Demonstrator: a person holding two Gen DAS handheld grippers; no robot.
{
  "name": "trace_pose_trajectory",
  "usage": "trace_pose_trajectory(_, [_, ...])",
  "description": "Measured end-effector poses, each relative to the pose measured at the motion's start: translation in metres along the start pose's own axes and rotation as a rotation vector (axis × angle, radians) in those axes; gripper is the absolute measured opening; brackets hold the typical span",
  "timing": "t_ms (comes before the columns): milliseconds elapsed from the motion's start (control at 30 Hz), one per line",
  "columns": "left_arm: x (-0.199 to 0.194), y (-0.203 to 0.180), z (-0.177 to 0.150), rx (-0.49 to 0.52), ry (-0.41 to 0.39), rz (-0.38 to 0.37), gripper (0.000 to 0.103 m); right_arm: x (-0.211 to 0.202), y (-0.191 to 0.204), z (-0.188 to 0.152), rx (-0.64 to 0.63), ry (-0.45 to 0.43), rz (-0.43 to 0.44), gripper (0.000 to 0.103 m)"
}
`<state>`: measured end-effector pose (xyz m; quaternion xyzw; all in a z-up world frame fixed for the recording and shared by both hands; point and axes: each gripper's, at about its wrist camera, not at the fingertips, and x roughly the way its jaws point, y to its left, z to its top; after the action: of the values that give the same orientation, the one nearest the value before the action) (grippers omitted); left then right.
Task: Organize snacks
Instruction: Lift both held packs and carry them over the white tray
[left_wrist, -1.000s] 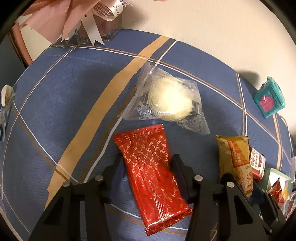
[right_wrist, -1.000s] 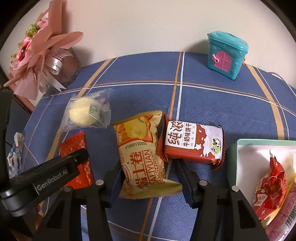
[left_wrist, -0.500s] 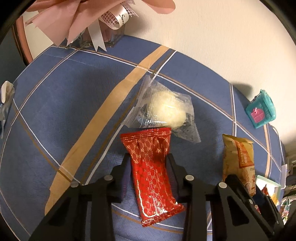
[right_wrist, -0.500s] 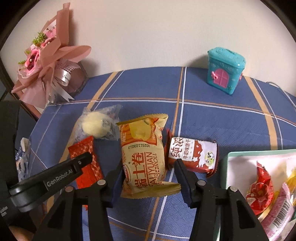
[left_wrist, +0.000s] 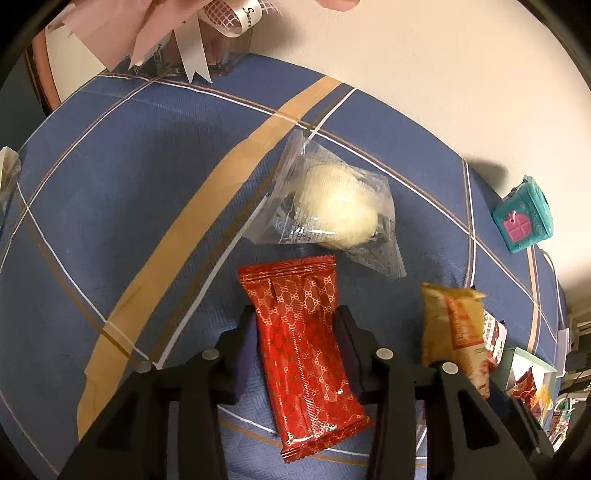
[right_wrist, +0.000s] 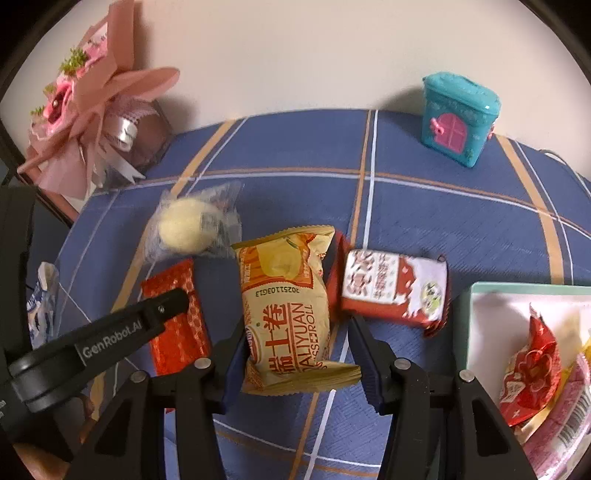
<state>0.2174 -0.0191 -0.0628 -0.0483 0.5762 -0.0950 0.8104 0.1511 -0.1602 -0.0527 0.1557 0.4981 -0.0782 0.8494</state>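
Note:
My left gripper (left_wrist: 297, 332) is shut on a red patterned snack packet (left_wrist: 303, 347), which also shows in the right wrist view (right_wrist: 177, 317). My right gripper (right_wrist: 297, 350) has its fingers closed against the sides of a yellow egg-roll packet (right_wrist: 286, 314), seen from the left wrist view (left_wrist: 456, 339) too. A clear bag with a pale round pastry (left_wrist: 332, 206) lies just beyond the red packet. A red-and-white biscuit packet (right_wrist: 391, 290) lies right of the yellow one. A white tray (right_wrist: 480, 317) with a teal rim at the right holds several snacks.
A teal toy house (right_wrist: 458, 118) stands at the back right by the wall. A pink bouquet (right_wrist: 85, 110) stands at the back left. A blue-and-white wrapper (right_wrist: 42, 306) lies at the table's left edge. A blue checked tablecloth (right_wrist: 406, 203) covers the table.
Both grippers have closed in on their packets, the left on the red one, the right on the yellow one. Both packets have risen slightly with the grippers.

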Motion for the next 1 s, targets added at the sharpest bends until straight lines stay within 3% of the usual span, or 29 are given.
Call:
trace_pose_trajectory(133, [0.004, -0.001, 0.001, 0.000, 0.022, 0.005, 0.052, 0.012, -0.004, -0.005, 0.019, 0.063, -0.021, 0.055])
trace_pose_trajectory(333, [0.008, -0.012, -0.001, 0.041, 0.051, 0.010, 0.064, 0.012, -0.005, -0.006, 0.022, 0.078, -0.024, 0.055])
trace_pose_trajectory(500, [0.014, -0.031, -0.007, 0.140, 0.043, 0.105, 0.064, 0.013, -0.007, -0.006, 0.015, 0.088, -0.024, 0.055])
trace_pose_trajectory(600, [0.016, -0.035, -0.007, 0.156, 0.038, 0.119, 0.065, 0.014, -0.007, -0.007, 0.001, 0.099, -0.040, 0.055])
trace_pose_trajectory(700, [0.017, -0.037, -0.009, 0.178, 0.026, 0.129, 0.065, 0.012, -0.006, -0.011, -0.012, 0.104, -0.051, 0.055])
trace_pose_trajectory(1000, [0.012, -0.039, -0.012, 0.162, 0.018, 0.132, 0.049, 0.011, -0.008, -0.012, 0.015, 0.116, -0.034, 0.055])
